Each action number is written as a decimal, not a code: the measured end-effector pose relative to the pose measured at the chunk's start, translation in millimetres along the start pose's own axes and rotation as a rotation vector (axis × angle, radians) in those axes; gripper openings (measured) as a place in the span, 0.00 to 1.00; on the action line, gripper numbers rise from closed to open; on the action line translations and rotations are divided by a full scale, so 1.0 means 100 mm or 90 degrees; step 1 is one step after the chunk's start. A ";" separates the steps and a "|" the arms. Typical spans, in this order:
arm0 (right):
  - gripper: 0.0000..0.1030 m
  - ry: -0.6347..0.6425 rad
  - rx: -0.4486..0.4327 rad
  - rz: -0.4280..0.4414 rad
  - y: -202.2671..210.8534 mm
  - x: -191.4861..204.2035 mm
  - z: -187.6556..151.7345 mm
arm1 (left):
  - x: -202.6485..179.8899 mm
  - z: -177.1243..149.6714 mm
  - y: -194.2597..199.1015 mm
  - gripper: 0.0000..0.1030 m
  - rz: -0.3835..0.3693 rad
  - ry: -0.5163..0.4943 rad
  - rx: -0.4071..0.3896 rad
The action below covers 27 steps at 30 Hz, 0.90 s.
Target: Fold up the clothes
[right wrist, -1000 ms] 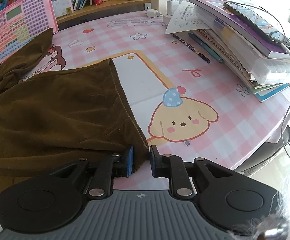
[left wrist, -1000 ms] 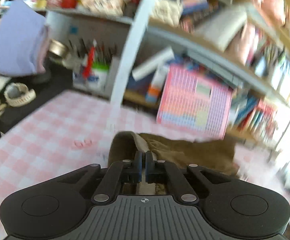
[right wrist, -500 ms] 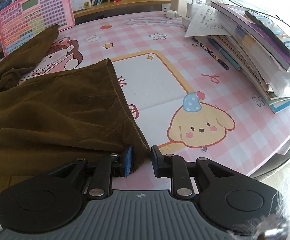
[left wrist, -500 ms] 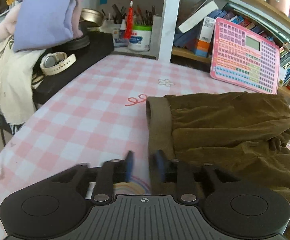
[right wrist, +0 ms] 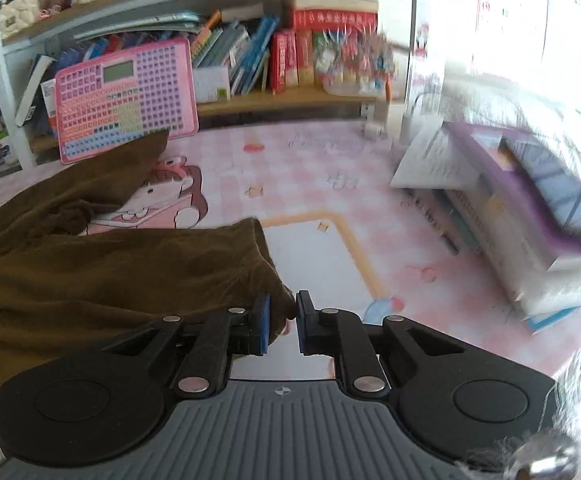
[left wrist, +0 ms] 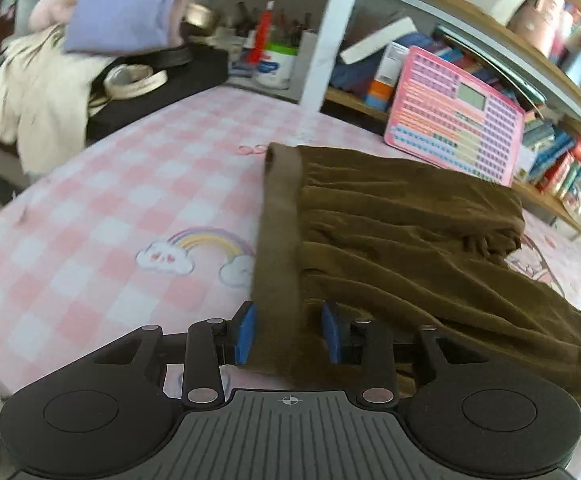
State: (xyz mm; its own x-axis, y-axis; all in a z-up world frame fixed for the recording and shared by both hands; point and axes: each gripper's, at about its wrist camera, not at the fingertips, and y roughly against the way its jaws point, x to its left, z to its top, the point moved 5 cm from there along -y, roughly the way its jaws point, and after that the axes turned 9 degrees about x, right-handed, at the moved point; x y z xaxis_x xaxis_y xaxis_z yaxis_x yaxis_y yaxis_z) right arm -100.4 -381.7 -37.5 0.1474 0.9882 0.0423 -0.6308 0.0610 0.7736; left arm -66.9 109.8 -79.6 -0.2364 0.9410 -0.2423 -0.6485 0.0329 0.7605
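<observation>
Lying spread on the pink checked table (left wrist: pixel 90 216), the brown trousers (left wrist: pixel 402 240) have their waistband between the wide-apart fingers of the left gripper (left wrist: pixel 288 334), while the right gripper (right wrist: pixel 281 322), slightly parted, brackets a hem corner.

Daylit, fisheye-bent, partly blurred.
Strong glare and blown-out white ahead-right of the right gripper (right wrist: pixel 281 322), smearing the book stack (right wrist: pixel 530 216) there. Motion blur on shelves (left wrist: pixel 470 40) far ahead of the left gripper (left wrist: pixel 288 334); sharper close in. Soft shadows only; straight edges bowed toward the frame rims.
</observation>
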 end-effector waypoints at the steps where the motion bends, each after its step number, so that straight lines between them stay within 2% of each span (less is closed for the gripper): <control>1: 0.12 0.003 0.005 0.007 -0.02 -0.01 0.01 | 0.01 0.00 -0.01 0.39 0.006 0.003 0.000; 5: 0.15 0.013 0.024 0.034 -0.08 -0.07 0.03 | 0.00 0.02 0.05 0.37 0.034 0.010 -0.006; 6: 0.19 0.015 0.028 0.041 -0.09 -0.09 0.04 | -0.02 0.03 0.10 0.37 0.041 0.008 -0.014; 7: 0.30 0.018 0.033 0.048 -0.10 -0.10 0.04 | -0.03 0.04 0.16 0.37 0.044 0.009 -0.024; 9: 0.35 0.023 0.042 0.062 -0.13 -0.13 0.06 | -0.02 0.05 0.25 0.37 0.050 0.019 -0.035; 15: 0.34 0.052 0.068 0.109 -0.29 -0.09 0.06 | 0.05 -0.10 0.36 0.39 0.069 0.097 -0.031; 16: 0.33 0.064 0.075 0.117 -0.33 -0.04 0.02 | 0.06 -0.14 0.37 0.45 0.077 0.109 -0.029; 17: 0.33 0.079 0.082 0.126 -0.35 0.02 -0.03 | 0.09 -0.17 0.38 0.58 0.093 0.122 -0.028; 19: 0.28 0.114 0.098 0.137 -0.40 0.13 -0.12 | 0.15 -0.22 0.43 0.67 0.115 0.154 -0.030; 22: 0.21 0.155 0.125 0.143 -0.49 0.22 -0.24 | 0.23 -0.26 0.50 0.67 0.117 0.195 -0.036; 27: 0.20 0.180 0.140 0.141 -0.58 0.23 -0.31 | 0.27 -0.28 0.57 0.67 0.113 0.222 -0.042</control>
State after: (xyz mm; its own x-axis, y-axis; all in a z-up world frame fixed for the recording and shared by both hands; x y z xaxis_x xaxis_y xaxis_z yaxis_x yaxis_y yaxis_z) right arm -84.5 -358.0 -101.0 -0.2079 0.9756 0.0704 -0.4416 -0.1578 0.8832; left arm -130.4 127.4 -59.8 -0.5729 0.7590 -0.3094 -0.6179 -0.1518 0.7715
